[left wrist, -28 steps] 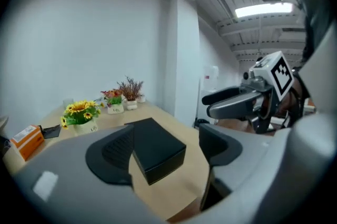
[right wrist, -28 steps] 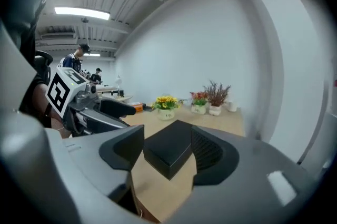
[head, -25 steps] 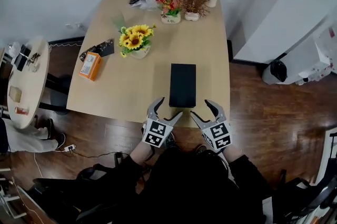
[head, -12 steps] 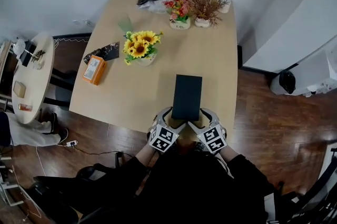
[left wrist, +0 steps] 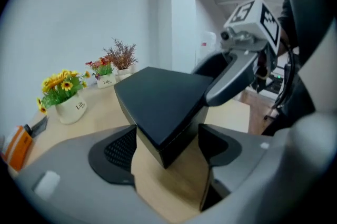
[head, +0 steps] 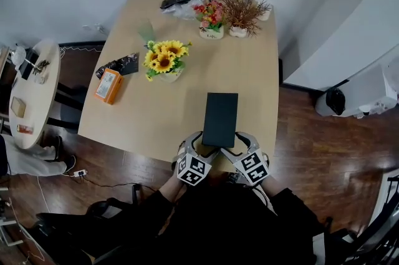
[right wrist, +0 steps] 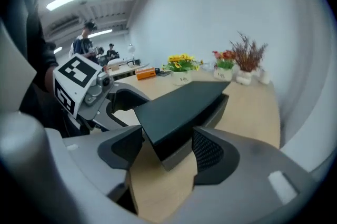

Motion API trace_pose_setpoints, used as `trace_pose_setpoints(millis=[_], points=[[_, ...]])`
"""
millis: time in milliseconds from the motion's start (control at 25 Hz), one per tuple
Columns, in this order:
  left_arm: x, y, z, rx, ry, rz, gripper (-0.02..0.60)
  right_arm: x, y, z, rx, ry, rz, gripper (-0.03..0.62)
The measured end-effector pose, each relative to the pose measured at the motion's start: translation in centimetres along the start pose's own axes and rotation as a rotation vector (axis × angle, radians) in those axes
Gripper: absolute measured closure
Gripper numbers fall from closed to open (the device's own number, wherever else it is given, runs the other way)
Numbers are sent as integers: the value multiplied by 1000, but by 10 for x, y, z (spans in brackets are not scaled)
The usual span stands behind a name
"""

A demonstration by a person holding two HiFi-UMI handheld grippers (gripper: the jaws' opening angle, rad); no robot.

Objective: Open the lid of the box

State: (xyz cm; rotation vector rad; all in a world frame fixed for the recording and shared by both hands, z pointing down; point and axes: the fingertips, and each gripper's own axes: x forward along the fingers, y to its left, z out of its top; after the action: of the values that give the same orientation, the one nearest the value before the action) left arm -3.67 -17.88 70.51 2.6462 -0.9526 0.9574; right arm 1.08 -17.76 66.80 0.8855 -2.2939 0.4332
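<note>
A closed black box [head: 221, 119] lies lengthwise on the wooden table [head: 143, 120], its near end at the front edge. My left gripper [head: 202, 144] is at the box's near-left corner and my right gripper [head: 235, 144] at its near-right corner. In the left gripper view the box [left wrist: 158, 104] has its corner wedged between the jaws of the left gripper [left wrist: 167, 145], both pads touching its sides. In the right gripper view the dark lid [right wrist: 181, 107] sits over a paler base, and the right gripper [right wrist: 167, 145] pinches that corner the same way.
A pot of sunflowers [head: 163, 61] stands left of the box, with an orange packet [head: 107, 85] and a black packet [head: 118, 64] beyond it. Two flower pots [head: 211, 19] and a black bag [head: 181, 0] line the far edge. A round side table [head: 31, 95] stands at left.
A second ago both grippers hung wide open just short of the box. They have moved in to its near corners and narrowed onto them; since half a second ago little differs.
</note>
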Motion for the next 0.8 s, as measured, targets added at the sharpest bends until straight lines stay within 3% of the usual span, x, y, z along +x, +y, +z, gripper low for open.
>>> trace_pose_setpoints(millis=[120,240,320,360,400,480,600,680,720,800], points=[[-20,12,14,139,8,129,238,-12,19,39,-138,-46,-5,323],[-46,15,41,212,-67,190,255,-14,41,77,-120,-100,60,369],[-51,15,50,212,-89,185,386,-10,51,94,-106,-118,96,380],[-51,17,50,178,-96,174,417,-9,55,102,-112,-131,114,386],[-52,21,49,105,-110,163,475,-10,59,109,-122,-157,130,387],[-56,36,42,-169,-173,140,531,-20,57,123,-112,-243,134,385],[-68,64,24,-759,-331,58,565,-34,19,113,63,-310,8,410],[-70,79,4,-1089,-413,-15,581,-26,-13,71,191,-218,-112,434],[-68,83,-5,-1187,-434,-48,577,-19,-22,47,224,-149,-149,432],[-63,87,-15,-1255,-447,-102,553,-4,-29,7,254,-28,-173,410]])
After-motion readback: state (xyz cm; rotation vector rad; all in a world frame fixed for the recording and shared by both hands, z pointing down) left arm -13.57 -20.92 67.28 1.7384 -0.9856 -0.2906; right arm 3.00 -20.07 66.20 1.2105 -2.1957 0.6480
